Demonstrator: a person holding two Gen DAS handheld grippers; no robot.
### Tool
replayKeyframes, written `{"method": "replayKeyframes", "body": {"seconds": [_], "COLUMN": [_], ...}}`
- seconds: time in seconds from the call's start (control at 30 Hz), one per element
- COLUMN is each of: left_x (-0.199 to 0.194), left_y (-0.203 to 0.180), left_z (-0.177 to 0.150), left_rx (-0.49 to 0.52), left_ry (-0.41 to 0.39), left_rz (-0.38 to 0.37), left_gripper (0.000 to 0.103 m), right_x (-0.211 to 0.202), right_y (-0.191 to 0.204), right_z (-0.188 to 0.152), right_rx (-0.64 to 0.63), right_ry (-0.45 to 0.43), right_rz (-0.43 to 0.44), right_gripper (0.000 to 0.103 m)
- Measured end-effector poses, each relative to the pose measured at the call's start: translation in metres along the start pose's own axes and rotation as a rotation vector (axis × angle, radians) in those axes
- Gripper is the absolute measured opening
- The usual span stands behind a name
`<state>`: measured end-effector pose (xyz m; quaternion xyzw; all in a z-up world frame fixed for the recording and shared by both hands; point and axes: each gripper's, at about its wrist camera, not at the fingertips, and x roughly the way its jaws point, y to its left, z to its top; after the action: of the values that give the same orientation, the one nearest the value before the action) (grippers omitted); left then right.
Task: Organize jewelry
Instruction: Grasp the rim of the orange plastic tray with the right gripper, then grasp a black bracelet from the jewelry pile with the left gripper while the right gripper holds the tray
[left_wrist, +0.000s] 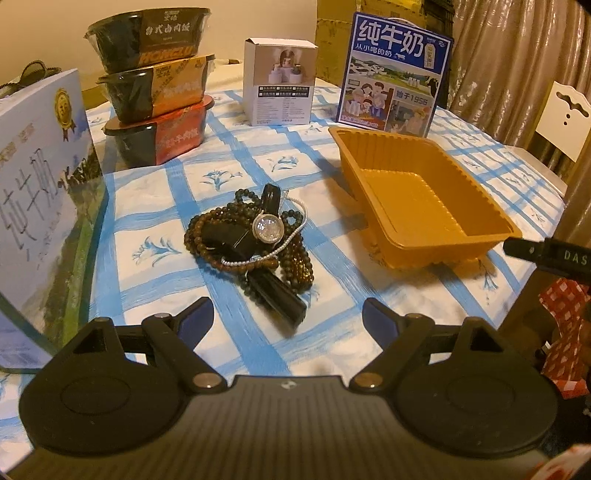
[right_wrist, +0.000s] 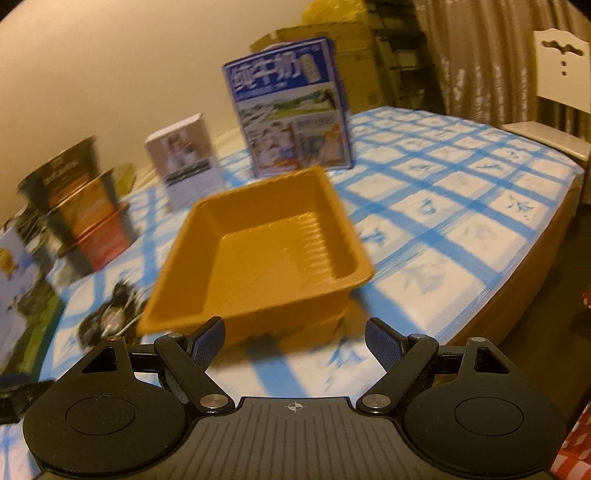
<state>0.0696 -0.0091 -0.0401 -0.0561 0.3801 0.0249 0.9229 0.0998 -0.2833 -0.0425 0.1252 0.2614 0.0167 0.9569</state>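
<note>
A pile of jewelry lies on the blue-checked tablecloth: a watch (left_wrist: 268, 229) with a black strap, brown bead bracelets (left_wrist: 295, 264) and a thin pearl chain (left_wrist: 291, 236). My left gripper (left_wrist: 288, 317) is open and empty just short of the pile. An empty orange plastic tray (left_wrist: 491, 236) sits to the right of the pile. In the right wrist view, which is blurred, my right gripper (right_wrist: 294, 338) is open and empty in front of the tray (right_wrist: 354, 273). The jewelry pile (right_wrist: 110, 314) shows blurred at the left there.
Three stacked instant-meal bowls (left_wrist: 155, 88) stand at the back left, a small white box (left_wrist: 280, 88) and a blue milk carton (left_wrist: 395, 74) behind the tray. A large milk box (left_wrist: 40, 206) stands close at the left. A white chair (right_wrist: 557, 85) stands past the table's right edge.
</note>
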Motion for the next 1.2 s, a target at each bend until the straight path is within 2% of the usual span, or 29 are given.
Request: {"method": "replayKeyframes", "body": {"seconds": [0.17,0.23,0.3,0.37,0.5,0.67,0.83,0.93,1.07,1.2], "left_x": [0.013,0.017,0.021,0.025,0.034,0.041,0.047,0.048,0.051,0.053], "left_y": [-0.003,-0.003,-0.003,-0.003,-0.003,-0.003,-0.005,-0.006,-0.007,-0.007], "left_z": [0.006,0.009,0.011,0.013,0.016,0.018,0.021,0.021,0.022,0.023], "left_rx": [0.011,0.008,0.005,0.006,0.007,0.004,0.011,0.016,0.026,0.038], "left_ry": [-0.002,-0.008,-0.010,-0.010,-0.008,-0.006,-0.005,-0.008,-0.010,-0.014], "left_rz": [0.006,0.006,0.008,0.013,0.021,0.021,0.017,0.013,0.012,0.016], "left_gripper": [0.086,0.086,0.086,0.086,0.086,0.086,0.086,0.086,0.086,0.086], "right_x": [0.018,0.026,0.034,0.041,0.057,0.070,0.081,0.082,0.079,0.075], "right_y": [-0.022,-0.030,-0.035,-0.038,-0.041,-0.046,-0.046,-0.042,-0.040,-0.025], "right_z": [0.005,0.008,0.010,0.009,0.006,0.004,0.004,0.003,0.003,0.004], "right_rx": [0.077,0.115,0.146,0.157,0.157,0.187,0.163,0.119,0.095,-0.027], "right_ry": [-0.097,-0.126,-0.145,-0.157,-0.173,-0.177,-0.165,-0.184,-0.209,-0.228], "right_rz": [-0.038,-0.037,-0.035,-0.032,-0.036,-0.023,-0.009,-0.007,-0.010,-0.040], "right_gripper": [0.082,0.074,0.071,0.066,0.051,0.042,0.020,0.011,0.008,0.008]}}
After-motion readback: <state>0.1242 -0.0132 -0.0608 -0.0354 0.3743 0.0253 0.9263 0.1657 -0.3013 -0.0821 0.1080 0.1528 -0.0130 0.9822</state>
